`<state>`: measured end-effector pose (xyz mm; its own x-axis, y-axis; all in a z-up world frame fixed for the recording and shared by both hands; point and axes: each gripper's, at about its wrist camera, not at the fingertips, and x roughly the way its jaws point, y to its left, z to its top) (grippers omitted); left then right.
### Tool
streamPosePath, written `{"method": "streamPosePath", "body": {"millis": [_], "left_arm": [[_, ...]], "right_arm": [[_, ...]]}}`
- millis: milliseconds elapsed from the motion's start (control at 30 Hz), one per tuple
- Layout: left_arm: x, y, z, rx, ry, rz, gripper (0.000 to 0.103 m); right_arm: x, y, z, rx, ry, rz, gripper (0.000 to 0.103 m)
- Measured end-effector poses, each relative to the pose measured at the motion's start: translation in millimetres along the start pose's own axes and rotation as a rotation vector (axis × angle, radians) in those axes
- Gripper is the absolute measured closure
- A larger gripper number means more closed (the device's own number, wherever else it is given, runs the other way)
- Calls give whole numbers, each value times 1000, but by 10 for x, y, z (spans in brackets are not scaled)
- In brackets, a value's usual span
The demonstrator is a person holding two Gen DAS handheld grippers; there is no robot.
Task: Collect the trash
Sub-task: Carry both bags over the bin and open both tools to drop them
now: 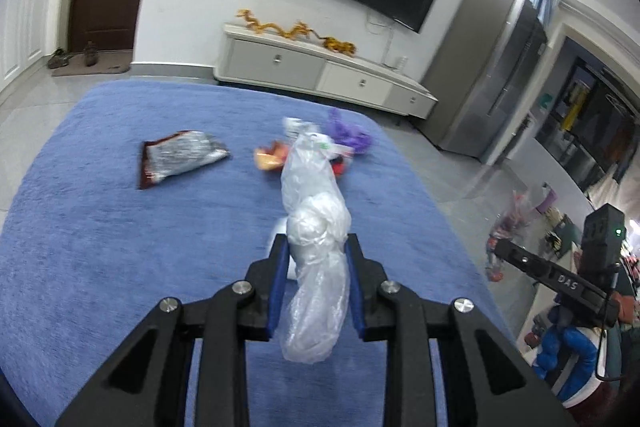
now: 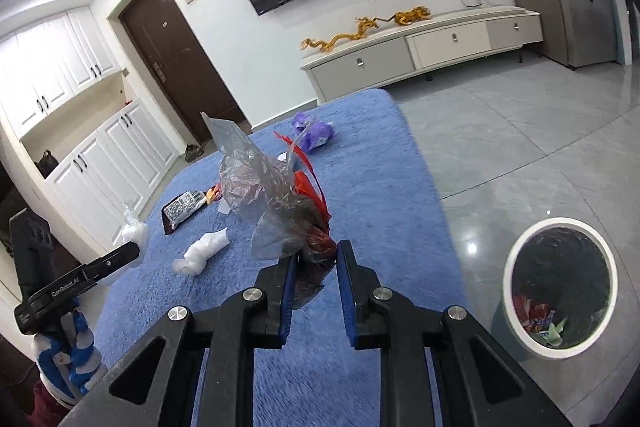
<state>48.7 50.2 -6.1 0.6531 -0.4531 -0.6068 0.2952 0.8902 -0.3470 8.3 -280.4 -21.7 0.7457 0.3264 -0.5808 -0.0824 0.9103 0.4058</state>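
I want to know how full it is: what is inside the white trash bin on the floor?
The white trash bin has a dark liner. Some colourful wrappers lie at the bottom; the rest looks unfilled. Its near wall hides part of the bottom.

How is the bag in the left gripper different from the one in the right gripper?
The left gripper holds a milky white plastic bag, twisted into a long roll. The right gripper holds a clear grey bag, crumpled and spread open, with a red wrapper bunched in it. The white bag looks empty of colour; the clear one shows dark and red contents. Both are thin plastic, held above the blue rug.
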Motion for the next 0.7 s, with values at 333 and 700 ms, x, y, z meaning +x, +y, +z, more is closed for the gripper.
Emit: {"method": "streamPosePath", "body": {"millis": [333,700], "left_arm": [[346,-916,-10,122,94,-114,78],[1235,-2064,-31,293,233,-191,77]], "right_arm": [[-444,-681,-127,131,-71,-82,84],[-578,-1691,-355,300,-83,-235,84]]}}
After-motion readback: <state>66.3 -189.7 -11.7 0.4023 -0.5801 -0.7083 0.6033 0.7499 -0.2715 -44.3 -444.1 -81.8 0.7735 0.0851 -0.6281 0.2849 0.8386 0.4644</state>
